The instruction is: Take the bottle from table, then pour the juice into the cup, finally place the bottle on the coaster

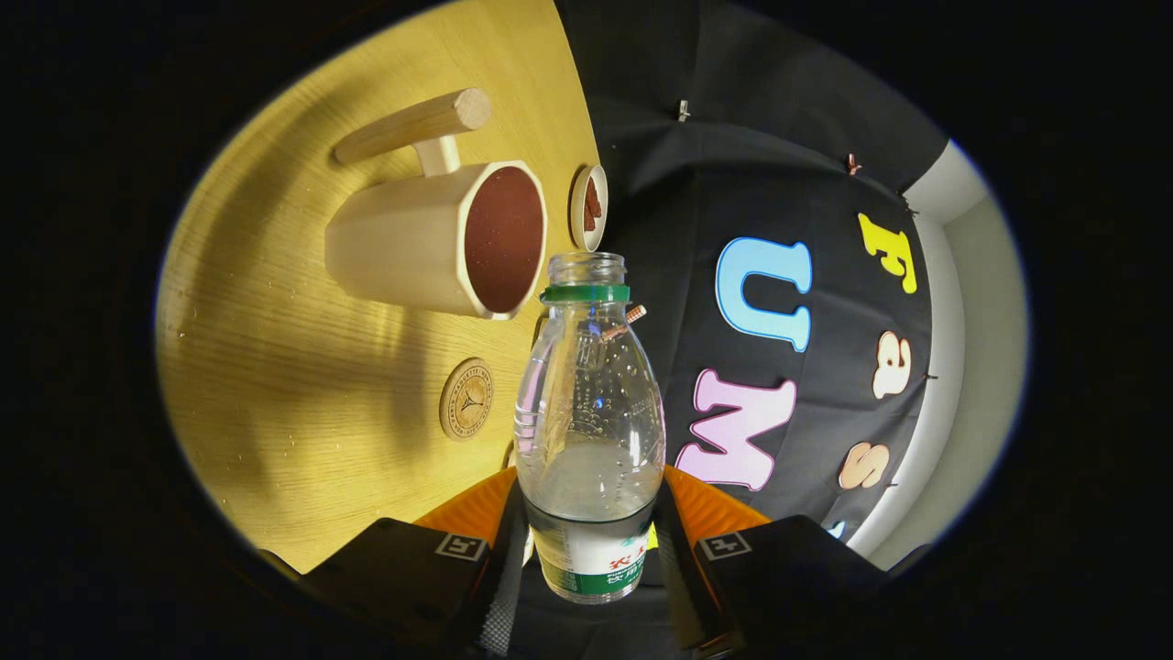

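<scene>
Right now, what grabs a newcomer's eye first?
The clear, uncapped bottle, clamped between the gripper fingers, empty apart from droplets. Just beyond its mouth a wooden-handled cup holds something dark reddish-brown. A round coaster lies on the table beside the bottle.

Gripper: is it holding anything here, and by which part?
Yes. The gripper holds the uncapped clear bottle, both fingers pressing its lower body at the label.

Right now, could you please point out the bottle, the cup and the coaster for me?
bottle (589, 403): gripper view, on its clear body, held between the claw's fingers.
cup (403, 243): gripper view, on its pale outer wall.
coaster (466, 399): gripper view, on the middle of the round disc.
</scene>
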Available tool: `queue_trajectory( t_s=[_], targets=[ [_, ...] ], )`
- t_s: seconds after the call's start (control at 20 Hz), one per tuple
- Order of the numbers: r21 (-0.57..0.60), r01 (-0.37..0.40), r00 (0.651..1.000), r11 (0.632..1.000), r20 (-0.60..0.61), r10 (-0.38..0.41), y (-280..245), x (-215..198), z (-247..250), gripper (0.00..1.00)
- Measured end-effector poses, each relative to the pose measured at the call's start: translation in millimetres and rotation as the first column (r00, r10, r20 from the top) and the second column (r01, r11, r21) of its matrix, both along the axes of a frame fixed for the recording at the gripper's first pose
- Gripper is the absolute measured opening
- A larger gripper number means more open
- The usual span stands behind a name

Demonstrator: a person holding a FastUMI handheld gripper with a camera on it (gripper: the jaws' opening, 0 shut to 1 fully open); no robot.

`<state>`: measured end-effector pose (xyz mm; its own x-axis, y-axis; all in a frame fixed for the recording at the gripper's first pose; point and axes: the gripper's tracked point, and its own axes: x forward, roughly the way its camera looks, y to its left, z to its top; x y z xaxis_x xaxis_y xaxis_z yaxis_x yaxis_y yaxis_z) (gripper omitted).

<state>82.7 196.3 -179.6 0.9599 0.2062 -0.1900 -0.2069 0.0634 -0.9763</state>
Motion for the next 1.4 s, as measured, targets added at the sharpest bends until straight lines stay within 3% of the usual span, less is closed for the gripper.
queue_trajectory(
  t_s=[1.4],
  targets=[
    [-0.185,-0.082,0.983,0.979,0.144,0.110,4.3,21.5,31.2,0.68]
  ],
)
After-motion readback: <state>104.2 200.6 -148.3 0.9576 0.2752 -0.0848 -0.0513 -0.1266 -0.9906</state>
